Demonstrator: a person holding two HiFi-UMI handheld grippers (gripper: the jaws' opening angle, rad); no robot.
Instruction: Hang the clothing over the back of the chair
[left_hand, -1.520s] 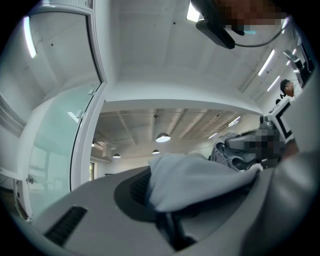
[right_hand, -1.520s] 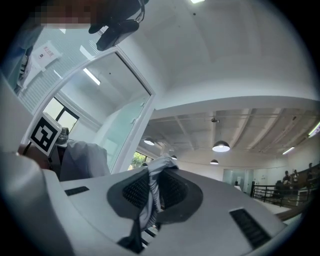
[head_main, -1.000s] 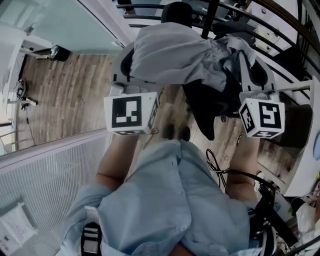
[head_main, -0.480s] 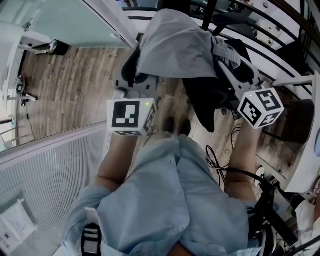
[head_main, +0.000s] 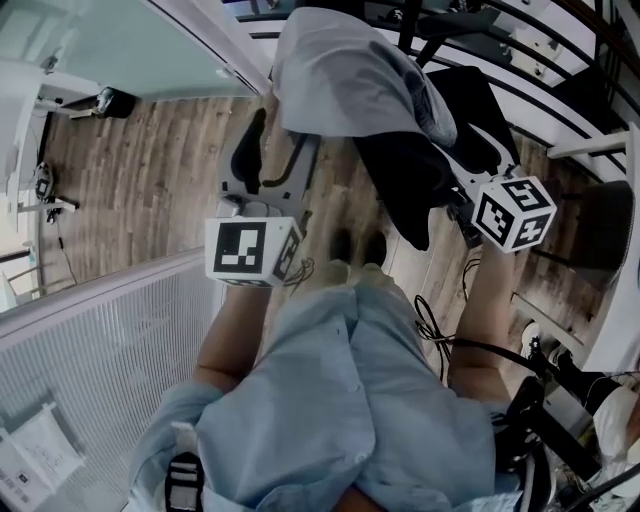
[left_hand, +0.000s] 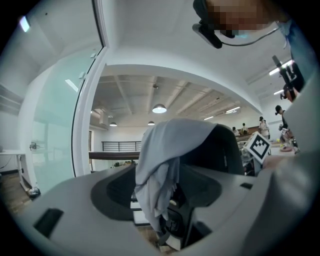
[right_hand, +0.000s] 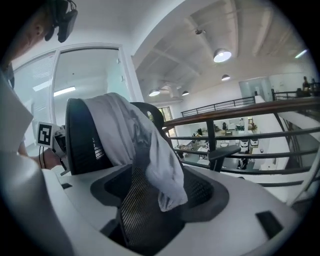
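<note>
The grey clothing (head_main: 350, 75) is lying draped over the top edge of the black chair (head_main: 425, 175) back. One fold is hanging down each side of that edge. In the head view the garment is covering the upper part of the backrest, and the dark mesh is showing below it.

The left gripper (head_main: 280, 150) is standing released. Its jaws have just been opening and are spread wide. In the left gripper view the clothing (left_hand: 160, 160) is showing in the gap of the left gripper (left_hand: 160, 205), hanging off the left corner of the chair (left_hand: 222, 152) back, with no pad pressing on it.

The right gripper (head_main: 470, 165) is also standing released. Its jaws have just been opening and are spread wide. In the right gripper view the clothing (right_hand: 132, 132) is hanging over the top edge of the chair (right_hand: 80, 135) back, beyond the gap of the right gripper (right_hand: 160, 205), and no pad is touching it.

Both grippers are pointing toward the chair, one at each side of the backrest. The chair is standing on a wooden floor (head_main: 150, 170), beside a dark railing (head_main: 560, 60).
</note>
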